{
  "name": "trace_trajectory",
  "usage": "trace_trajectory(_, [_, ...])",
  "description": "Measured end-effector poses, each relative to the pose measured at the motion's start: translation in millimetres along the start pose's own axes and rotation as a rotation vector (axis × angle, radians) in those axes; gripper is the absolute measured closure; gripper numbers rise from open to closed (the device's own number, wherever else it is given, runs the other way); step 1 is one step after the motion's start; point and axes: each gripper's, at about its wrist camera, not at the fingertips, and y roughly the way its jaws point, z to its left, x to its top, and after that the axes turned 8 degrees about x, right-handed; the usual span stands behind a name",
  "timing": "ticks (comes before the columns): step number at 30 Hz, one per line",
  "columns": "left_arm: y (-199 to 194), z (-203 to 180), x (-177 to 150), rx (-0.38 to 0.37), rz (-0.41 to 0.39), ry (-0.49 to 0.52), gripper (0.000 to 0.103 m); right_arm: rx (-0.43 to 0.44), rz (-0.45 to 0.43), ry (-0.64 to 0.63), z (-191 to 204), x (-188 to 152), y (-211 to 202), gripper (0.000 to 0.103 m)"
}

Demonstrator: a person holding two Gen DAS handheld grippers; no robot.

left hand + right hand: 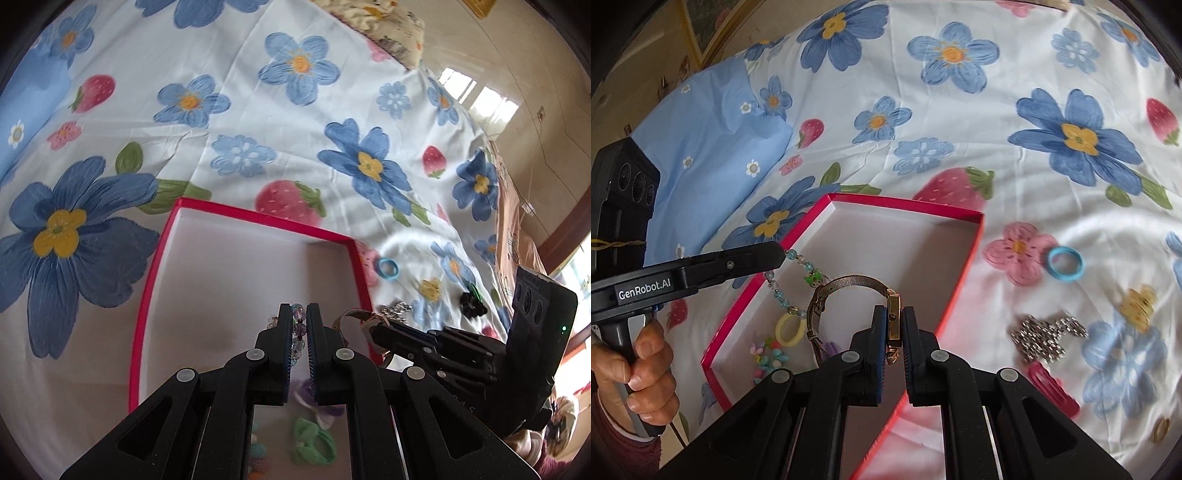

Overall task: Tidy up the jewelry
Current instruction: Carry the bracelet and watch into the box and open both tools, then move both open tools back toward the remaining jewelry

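the left claw [298, 325] is closed on a string of clear and pale blue beads [783, 291]. in the right wrist view the bracelet hangs from its tip over the near left part of the red box [964, 266], with a small green charm [814, 277] partway down the strand. a person's hand [646, 373] grips the handle of that left tool, with a dark red sleeve at the wrist.

the right claw [894, 325] is closed on the gold case of a watch [892, 314]. the watch's mesh band [834, 286] arches out to the left, above the open box and just beside the hanging beads.

inside the white-lined box, near its lower corner, lie a yellow ring-shaped hair tie [788, 328], a cluster of small pastel beads [768, 356] and a purple piece [831, 348] mostly hidden behind the band. the left wrist view shows a green bow [314, 441] and a lilac one [308, 397] under the claw.

the box sits on a white bedsheet [997, 177] printed with blue flowers and strawberries. to the right of the box, on the sheet, lie a blue ring [1065, 264], a sparkly silver clip [1047, 336], a pink hair clip [1052, 387] and a yellow piece [1139, 304], all apart from the box. a black flower-shaped piece [472, 303] shows in the left wrist view beyond the silver clip.
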Motion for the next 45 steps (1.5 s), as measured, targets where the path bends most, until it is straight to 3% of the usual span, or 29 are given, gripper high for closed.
trace_trajectory(18, [33.6, 23.3, -14.9, 0.177, 0.038, -0.031, 0.096, -0.061, 0.114, -0.103, 13.2, -3.3, 57.0, 0.095])
trace_trajectory(26, [44.6, 26.2, -17.4, 0.194, 0.074, -0.049, 0.095, -0.052, 0.122, -0.107, 14.2, -3.3, 59.6, 0.090])
trace_trajectory(29, [44.8, 26.6, -16.7, 0.194, 0.076, -0.050, 0.090, -0.042, 0.117, -0.093, 12.5, -3.6, 58.9, 0.090])
trace_trajectory(31, [43.0, 26.1, -16.6, 0.202, 0.069, -0.048, 0.075, -0.036, 0.112, -0.081, 11.2, -3.3, 57.5, 0.088])
trace_trajectory(33, [39.8, 26.1, -17.3, 0.201, 0.061, -0.057, 0.063, -0.022, 0.101, -0.068, 9.6, -2.7, 54.1, 0.078])
trace_trajectory(35, [35.9, 24.8, -18.6, 0.192, 0.055, -0.061, 0.061, -0.016, 0.074, -0.054, 8.5, -2.2, 46.5, 0.064])
trace_trajectory(42, [20.8, 9.5, -24.6, 0.197, 0.036, -0.024, 0.061, -0.001, -0.016, -0.026, 7.2, -0.1, 12.2, 0.064])
trace_trajectory(45, [8.9, -0.6, -27.9, 0.203, 0.017, -0.001, 0.054, 0.001, -0.042, -0.009, 3.2, -2.4, -3.5, 0.062])
